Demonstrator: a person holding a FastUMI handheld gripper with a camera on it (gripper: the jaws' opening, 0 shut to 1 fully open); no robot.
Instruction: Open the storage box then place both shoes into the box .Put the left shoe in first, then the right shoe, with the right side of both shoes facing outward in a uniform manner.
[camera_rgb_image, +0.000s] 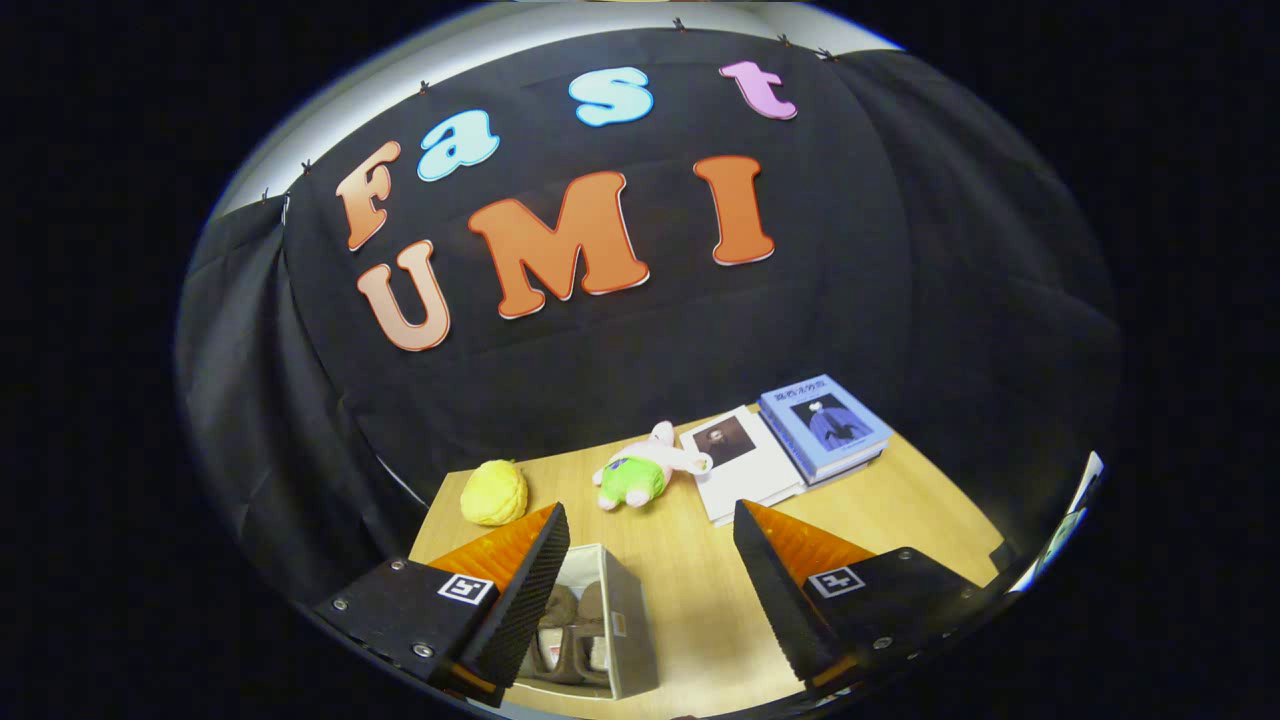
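My gripper is held well above the wooden table, its two fingers wide apart with nothing between them. Below, just inside the left finger, stands the grey storage box, open at the top. Inside it lie brown shoes, partly hidden by the left finger; how many and which way they face I cannot tell. The box's lid is hidden from me.
Beyond the fingers, a yellow knitted ball lies at the table's far left. A pink and green plush toy rests in the middle. A white book and a blue book lie at the far right.
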